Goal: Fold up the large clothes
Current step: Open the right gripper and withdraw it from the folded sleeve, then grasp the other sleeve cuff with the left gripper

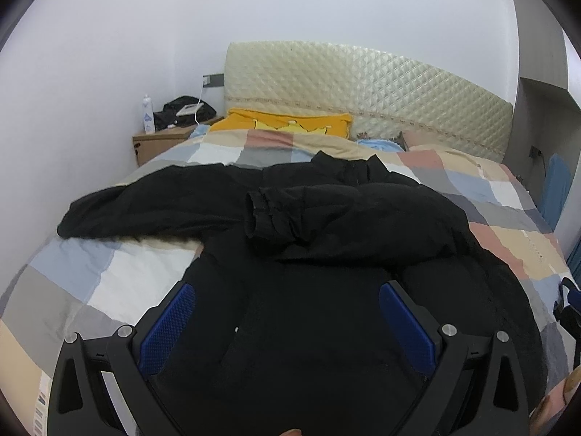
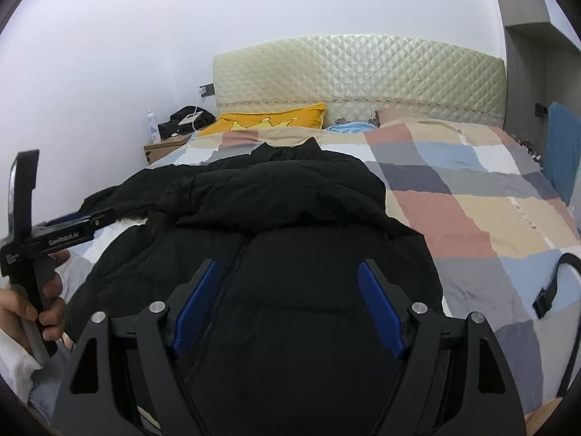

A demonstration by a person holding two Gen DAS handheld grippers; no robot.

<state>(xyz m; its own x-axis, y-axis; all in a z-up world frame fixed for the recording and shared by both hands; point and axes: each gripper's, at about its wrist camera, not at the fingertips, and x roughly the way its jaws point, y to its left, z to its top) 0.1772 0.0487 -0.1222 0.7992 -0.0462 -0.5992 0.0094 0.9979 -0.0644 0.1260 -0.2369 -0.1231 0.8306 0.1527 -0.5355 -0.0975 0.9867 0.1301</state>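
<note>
A large black jacket (image 1: 326, 247) lies front-up on the checkered bed cover (image 1: 90, 272), collar toward the headboard. One sleeve is folded across the chest, its cuff (image 1: 261, 214) near the middle; the other sleeve (image 1: 109, 210) stretches out to the left. My left gripper (image 1: 288, 301) hovers open over the jacket's lower part, with only cloth below its blue pads (image 1: 174, 323). My right gripper (image 2: 288, 283) is also open, above the jacket (image 2: 290, 200) beside the zip (image 2: 232, 265). In the right wrist view a hand (image 2: 51, 290) holds the left gripper's handle at the far left.
A yellow pillow (image 1: 287, 121) and a quilted headboard (image 1: 363, 87) stand at the far end. A wooden nightstand (image 1: 159, 141) with a bottle and a black bag is at the back left. A black strap (image 2: 555, 283) lies on the cover at the right.
</note>
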